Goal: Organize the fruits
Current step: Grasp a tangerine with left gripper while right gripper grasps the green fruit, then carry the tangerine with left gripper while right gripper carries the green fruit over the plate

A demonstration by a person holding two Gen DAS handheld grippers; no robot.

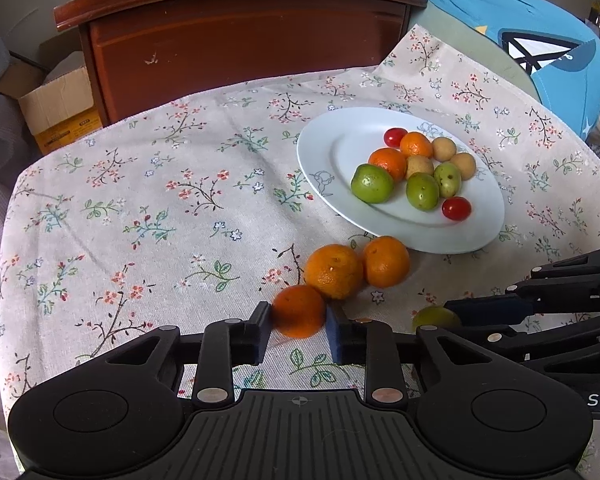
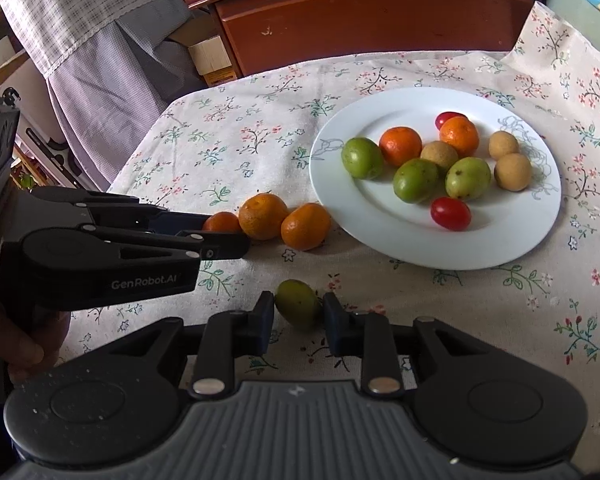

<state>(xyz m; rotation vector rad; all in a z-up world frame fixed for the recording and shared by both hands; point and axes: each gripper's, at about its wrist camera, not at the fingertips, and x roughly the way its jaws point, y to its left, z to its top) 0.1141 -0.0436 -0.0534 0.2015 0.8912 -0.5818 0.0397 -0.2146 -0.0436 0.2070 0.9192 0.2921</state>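
Left wrist, plate [image 1: 332, 148] near tablecloth [image 1: 100, 208] edge, open left

Both grippers, left [image 1: 299, 322] and right [image 2: 299, 312], angle downward, jaws clamped.

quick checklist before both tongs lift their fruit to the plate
1. Left tongs closed on small orange mandarin: ok.
2. Right tongs closed on dull green round fruit: ok.
3. Free space on white oval plate, near side: ok.
4. Two loose orange mandarins touching the gripped one, may roll: not ok.
5. Grip firm enough to lift: cannot tell.
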